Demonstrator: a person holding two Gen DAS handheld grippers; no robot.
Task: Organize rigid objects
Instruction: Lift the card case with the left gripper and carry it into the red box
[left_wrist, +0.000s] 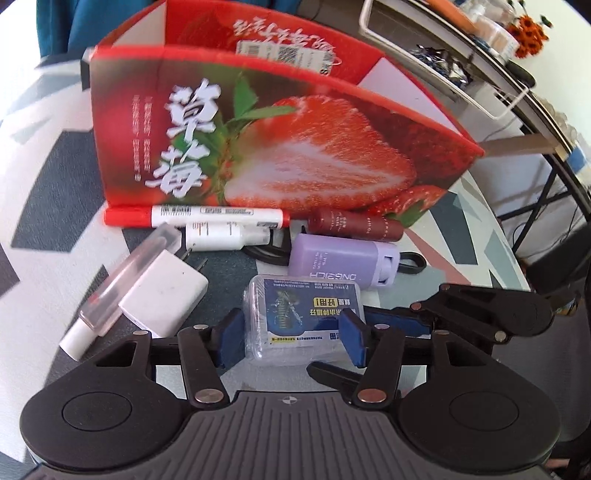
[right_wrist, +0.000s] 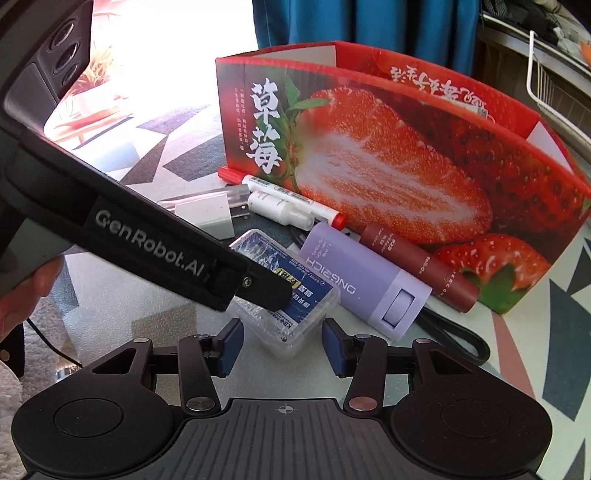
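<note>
A clear plastic box (left_wrist: 303, 314) with a blue label lies flat on the patterned tabletop, in front of the red strawberry carton (left_wrist: 295, 147). My left gripper (left_wrist: 291, 339) is open, its blue pads standing on either side of the box. From the right wrist view, one of its fingers (right_wrist: 258, 288) reaches over the box (right_wrist: 291, 314). My right gripper (right_wrist: 282, 347) is open just short of the box's near corner, with gaps on both sides. A lilac case (left_wrist: 340, 262), dark red tube (left_wrist: 354, 225), red-capped marker (left_wrist: 207, 216), white spray bottle (left_wrist: 221, 234) and white charger (left_wrist: 162, 295) lie around.
A clear tube with a white cap (left_wrist: 122, 280) lies left of the charger. A black strap loop (right_wrist: 461, 343) sits under the lilac case. The carton's top is open. A white wire rack (left_wrist: 443, 74) stands beyond the table's right edge. A hand (right_wrist: 33, 284) holds the left gripper.
</note>
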